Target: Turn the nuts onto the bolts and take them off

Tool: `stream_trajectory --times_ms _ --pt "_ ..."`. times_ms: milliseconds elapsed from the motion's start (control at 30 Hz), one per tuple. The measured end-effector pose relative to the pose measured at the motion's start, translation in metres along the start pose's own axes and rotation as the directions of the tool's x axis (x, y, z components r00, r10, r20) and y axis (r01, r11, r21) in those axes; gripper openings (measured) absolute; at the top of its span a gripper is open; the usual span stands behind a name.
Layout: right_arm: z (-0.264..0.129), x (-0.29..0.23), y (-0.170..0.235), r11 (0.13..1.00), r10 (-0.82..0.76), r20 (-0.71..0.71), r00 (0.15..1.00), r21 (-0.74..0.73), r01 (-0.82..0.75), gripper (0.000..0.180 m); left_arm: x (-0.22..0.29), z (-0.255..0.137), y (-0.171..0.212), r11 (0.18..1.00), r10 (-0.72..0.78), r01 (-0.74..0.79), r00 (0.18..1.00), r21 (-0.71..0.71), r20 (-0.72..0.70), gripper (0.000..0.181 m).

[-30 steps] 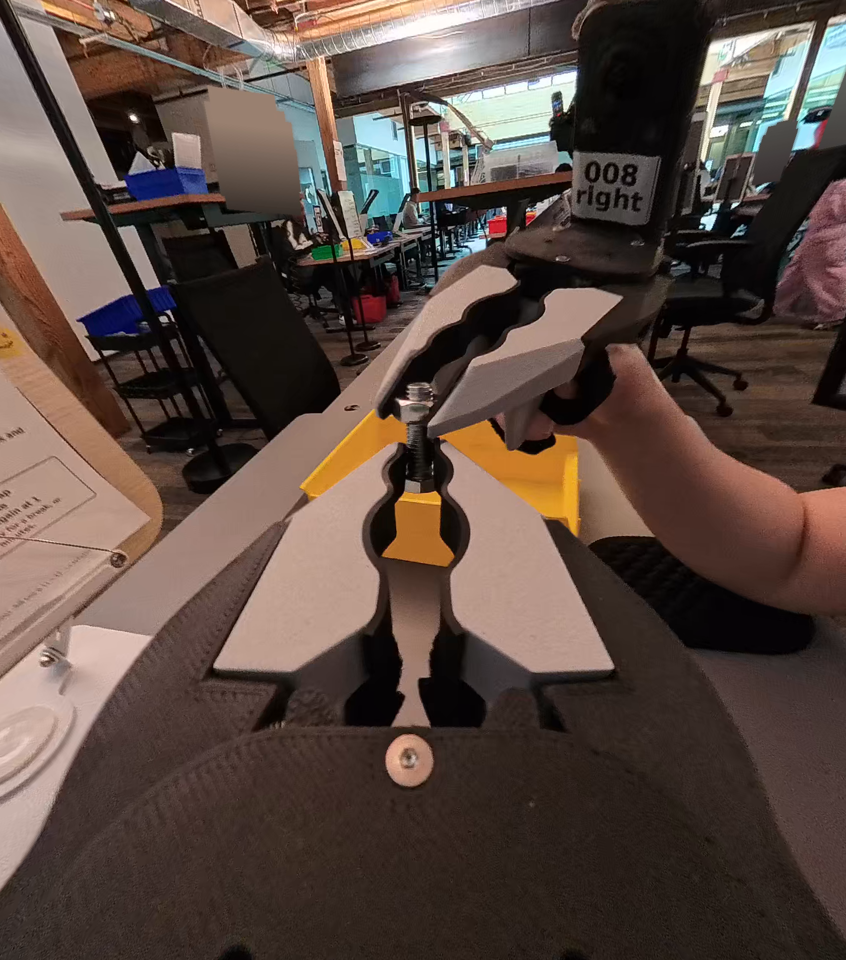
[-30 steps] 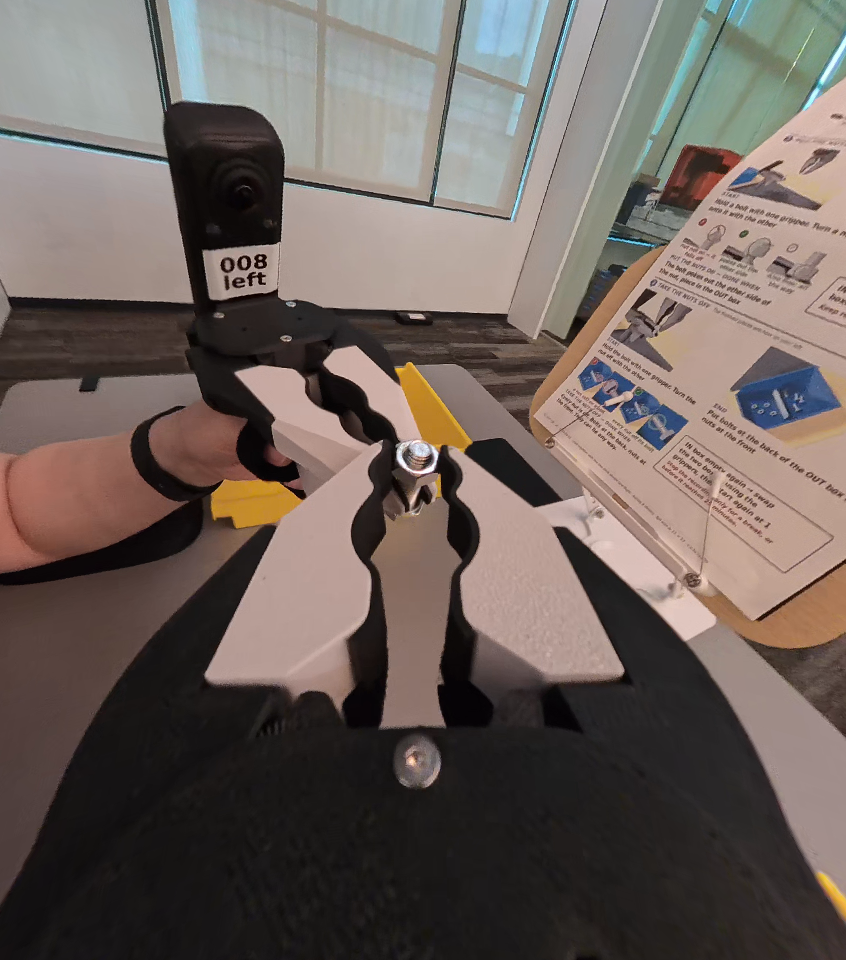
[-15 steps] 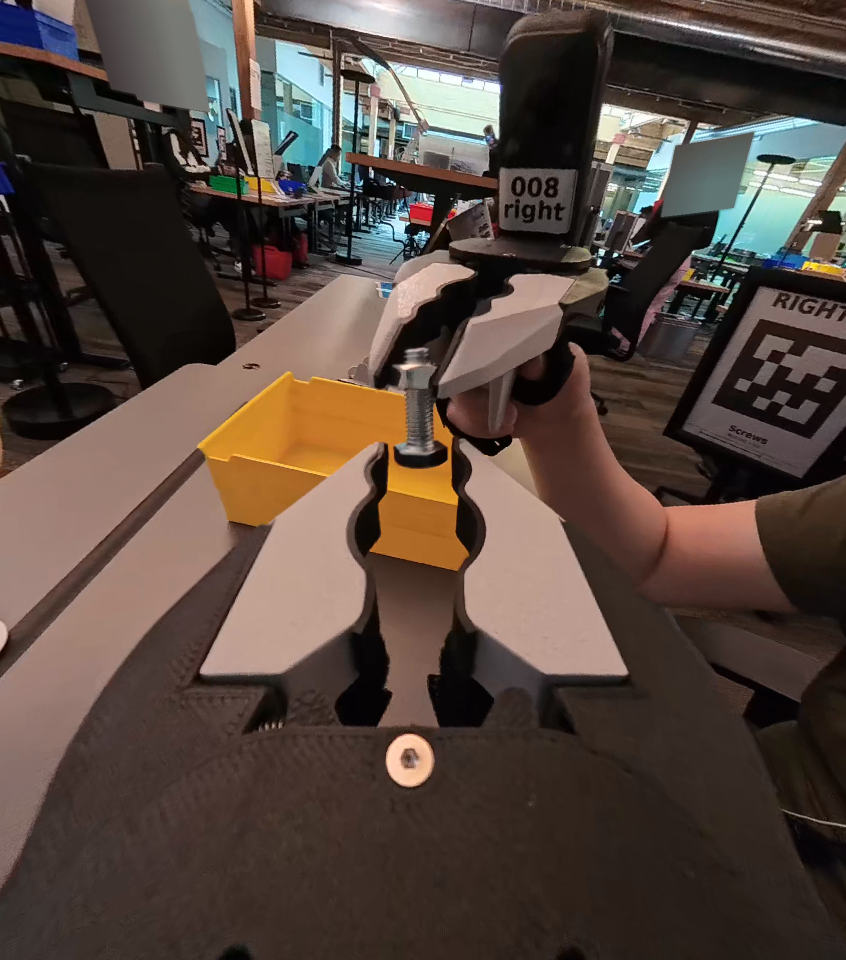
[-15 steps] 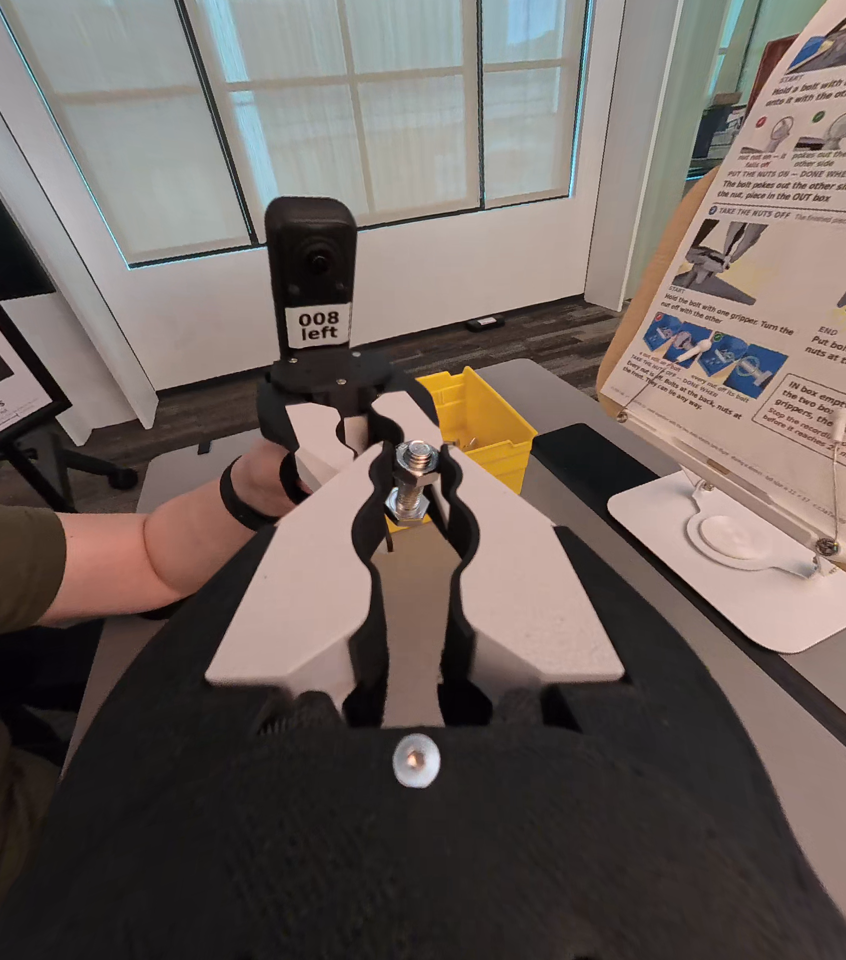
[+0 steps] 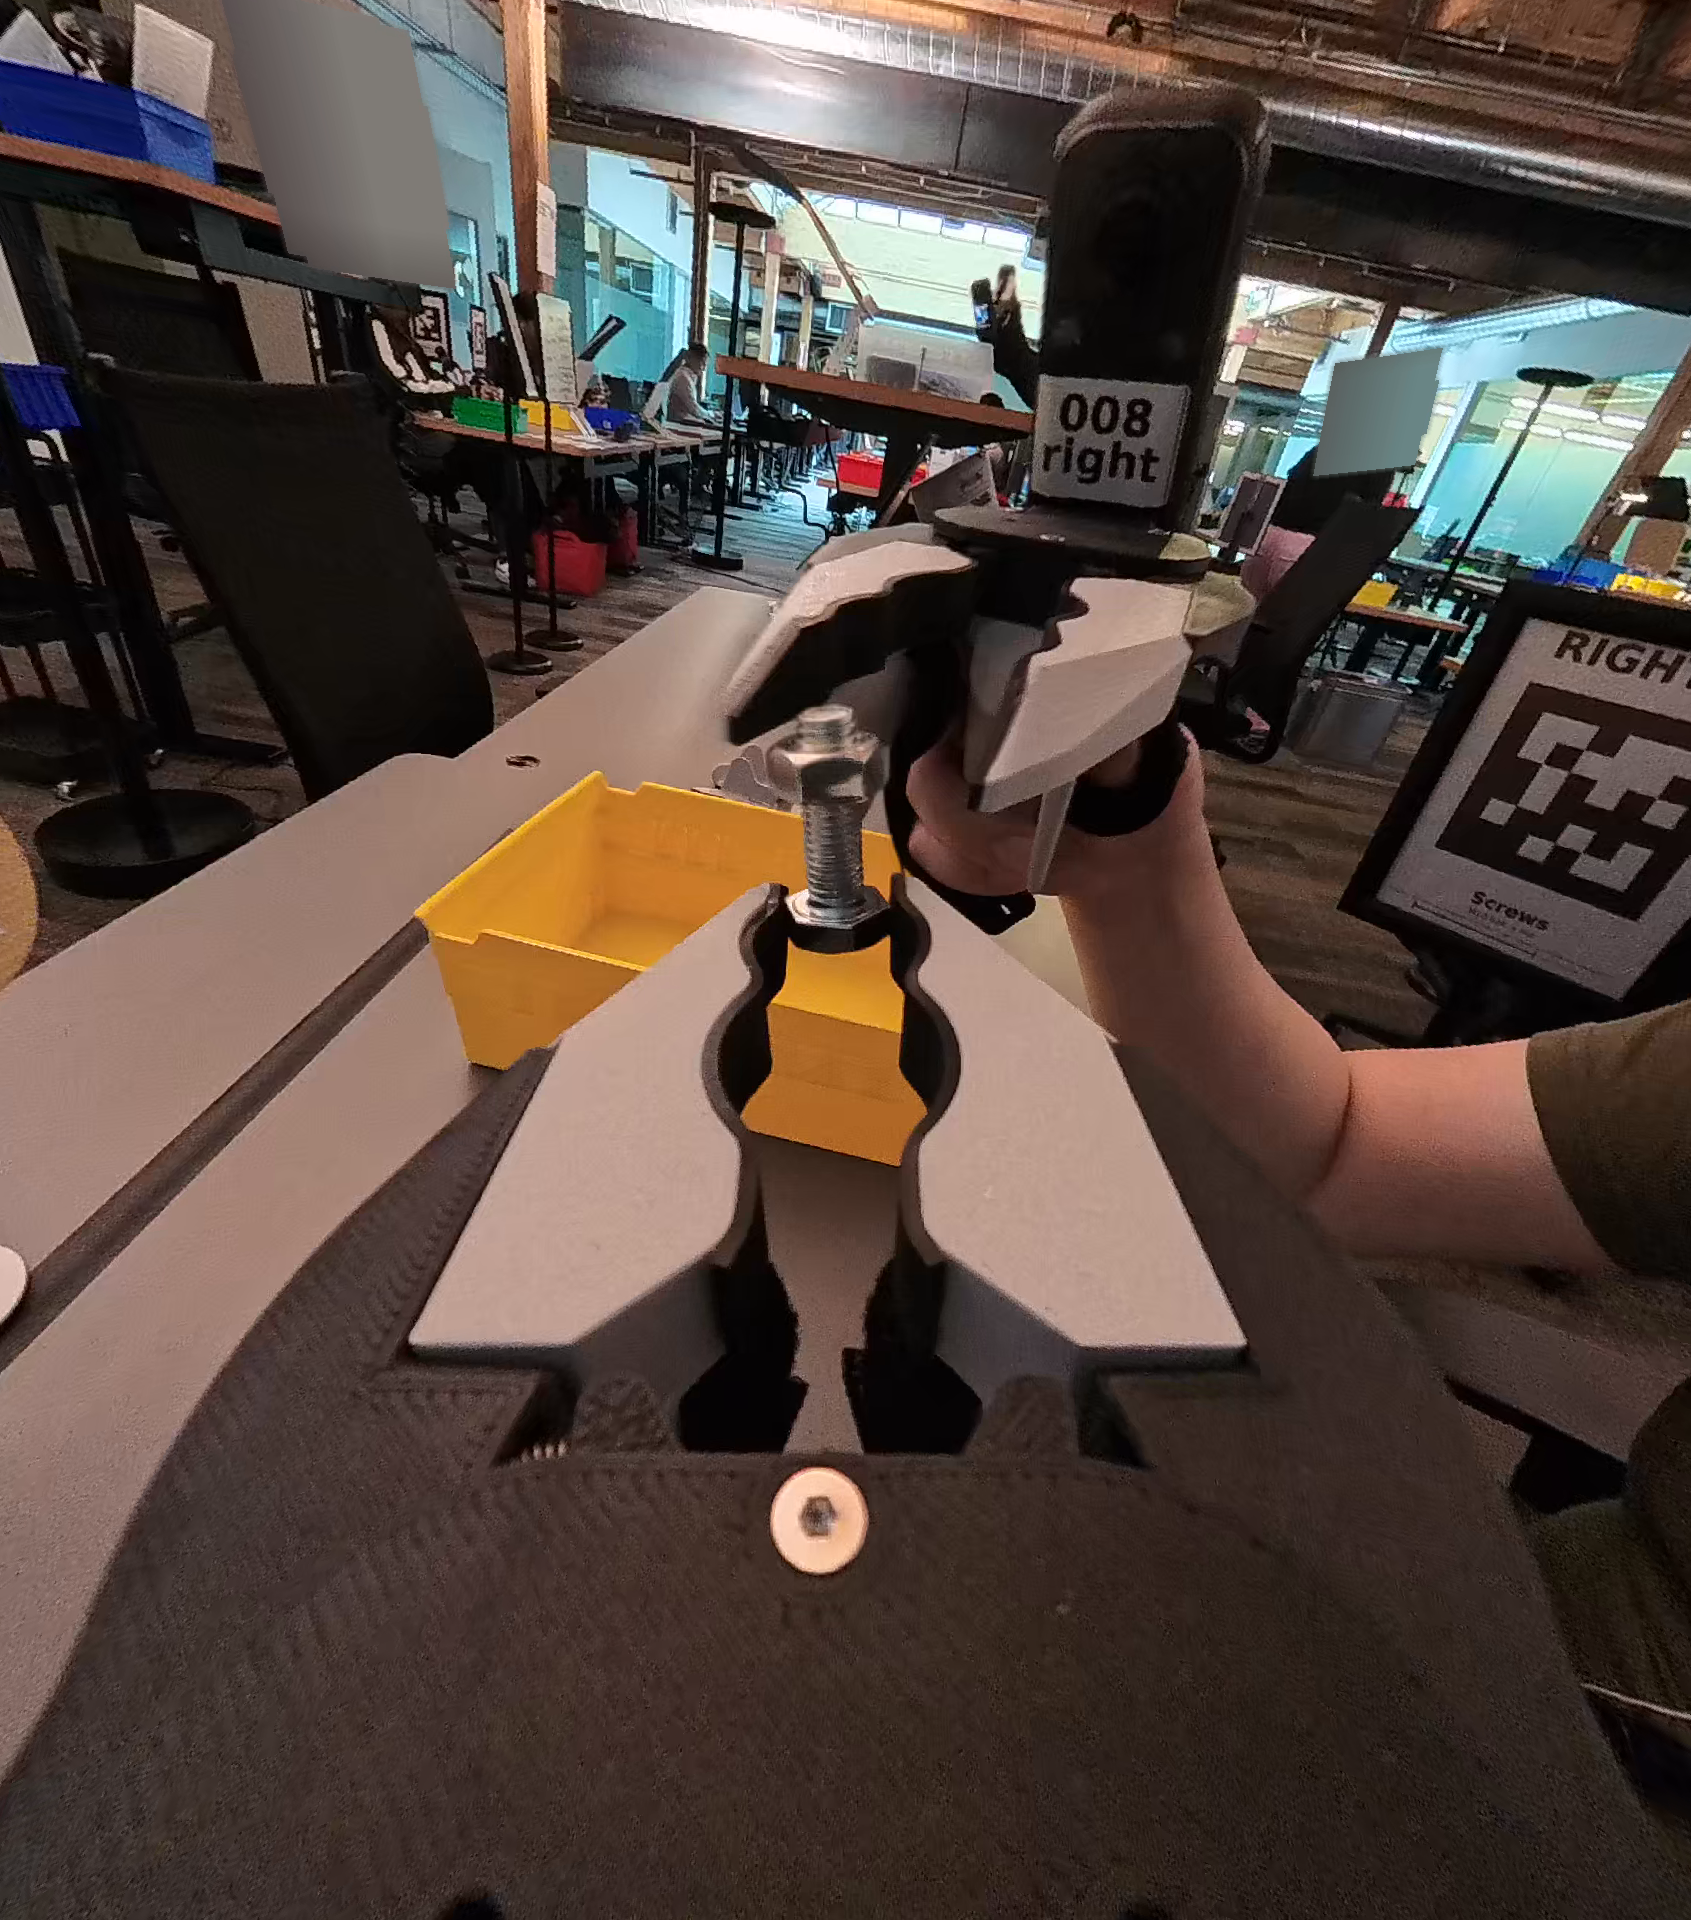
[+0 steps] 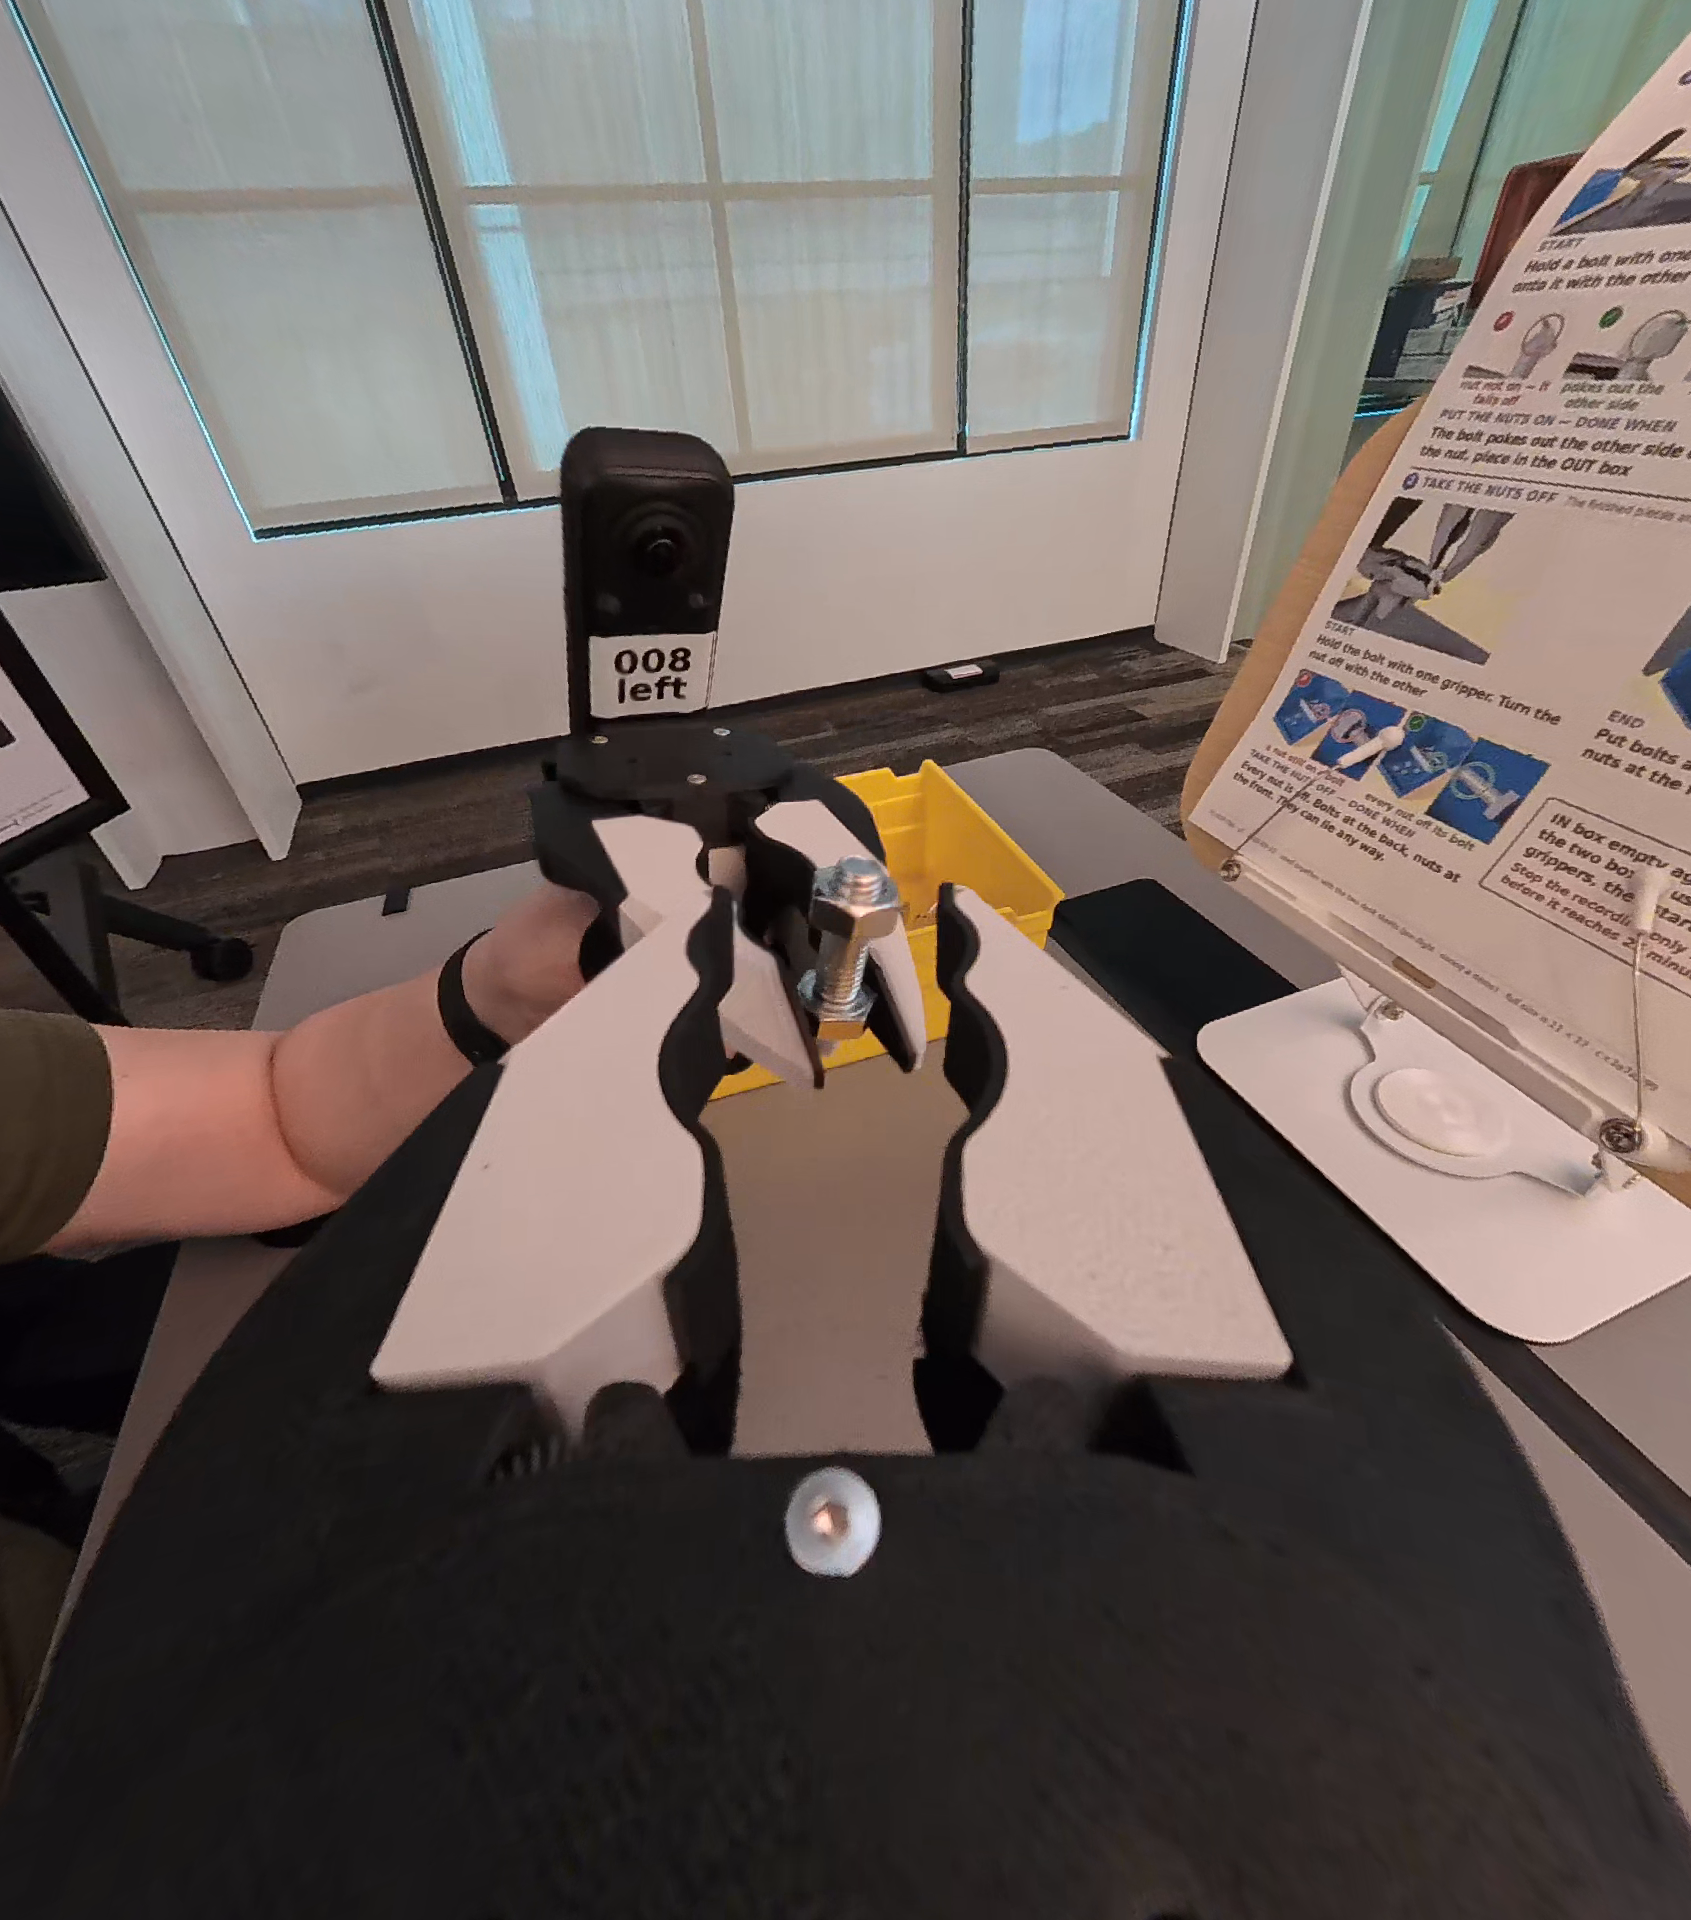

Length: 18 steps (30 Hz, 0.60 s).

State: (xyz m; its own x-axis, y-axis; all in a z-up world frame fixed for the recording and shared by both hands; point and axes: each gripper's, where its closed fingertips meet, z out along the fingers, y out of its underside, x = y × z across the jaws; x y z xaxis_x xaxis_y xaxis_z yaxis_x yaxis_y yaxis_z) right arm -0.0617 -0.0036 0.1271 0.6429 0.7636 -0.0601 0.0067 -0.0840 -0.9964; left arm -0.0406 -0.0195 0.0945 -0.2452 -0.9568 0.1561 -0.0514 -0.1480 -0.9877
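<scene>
A silver bolt (image 5: 833,842) stands upright with its head clamped in my left gripper (image 5: 833,909), which is shut on it. A hex nut (image 5: 825,748) sits near the bolt's top, with the tip poking out above it. My right gripper (image 6: 836,914) is open, its fingertips (image 6: 716,925) either side of the nut (image 6: 851,904) and apart from it. In the left wrist view the right gripper (image 5: 867,764) hangs just behind the nut. In the right wrist view the left gripper (image 6: 836,1023) holds the bolt (image 6: 839,961) by its head. Both hover above the yellow bin (image 5: 550,935).
The yellow bin (image 6: 986,873) stands on the grey table (image 5: 145,987). An instruction board (image 6: 1547,623) on a white stand (image 6: 1443,1195) is on one side, with a black pad (image 6: 1132,935) beside the bin. A framed marker sign (image 5: 1599,810) stands off the table's other side. The grippers are tip to tip, or close to it.
My right gripper, shut on the nut before, has opened and let go of it. Both grippers have swung round over the table; the left still holds the bolt.
</scene>
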Motion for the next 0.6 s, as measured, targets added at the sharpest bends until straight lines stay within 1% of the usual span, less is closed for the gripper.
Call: stream_trajectory --times_ms 133,200,233,300,400,533,567,600 --pt "0.0 -0.01 0.002 1.0 -0.015 0.047 0.999 -0.022 0.016 0.04 -0.004 -0.003 -0.002 1.0 0.001 -0.001 1.0 0.011 0.025 0.018" --pt "-0.003 -0.018 0.004 0.998 -0.049 0.084 0.995 -0.041 0.053 0.022 -0.007 -0.005 -0.003 1.0 -0.002 0.002 0.999 0.015 0.039 0.018" --pt "-0.004 -0.021 0.003 0.998 -0.051 0.094 0.994 -0.037 0.055 0.023 -0.008 -0.006 -0.004 1.0 -0.004 0.003 0.999 0.017 0.04 0.018" --pt "-0.003 -0.016 -0.001 0.999 -0.043 0.056 0.998 -0.019 0.044 0.026 -0.008 -0.006 -0.004 1.0 -0.005 0.005 0.999 0.019 0.038 0.018" --pt "0.0 -0.001 0.0 0.999 -0.048 -0.029 0.998 -0.013 0.047 0.042 -0.005 -0.005 -0.005 1.0 0.001 -0.001 1.0 0.02 0.031 0.018" --pt "0.003 -0.011 0.003 0.998 -0.047 0.03 0.998 -0.03 0.048 0.044 -0.008 -0.005 -0.004 1.0 0.005 -0.006 0.999 0.016 0.05 0.018" --pt "0.001 -0.015 0.001 0.997 -0.074 0.047 0.996 -0.021 0.075 0.033 -0.01 -0.006 -0.005 1.0 0.004 -0.005 0.998 0.019 0.059 0.018" --pt "-0.002 -0.024 -0.003 0.995 -0.103 0.088 0.991 0.003 0.103 0.016 -0.012 -0.008 -0.005 1.0 0.001 -0.003 0.998 0.022 0.068 0.017"
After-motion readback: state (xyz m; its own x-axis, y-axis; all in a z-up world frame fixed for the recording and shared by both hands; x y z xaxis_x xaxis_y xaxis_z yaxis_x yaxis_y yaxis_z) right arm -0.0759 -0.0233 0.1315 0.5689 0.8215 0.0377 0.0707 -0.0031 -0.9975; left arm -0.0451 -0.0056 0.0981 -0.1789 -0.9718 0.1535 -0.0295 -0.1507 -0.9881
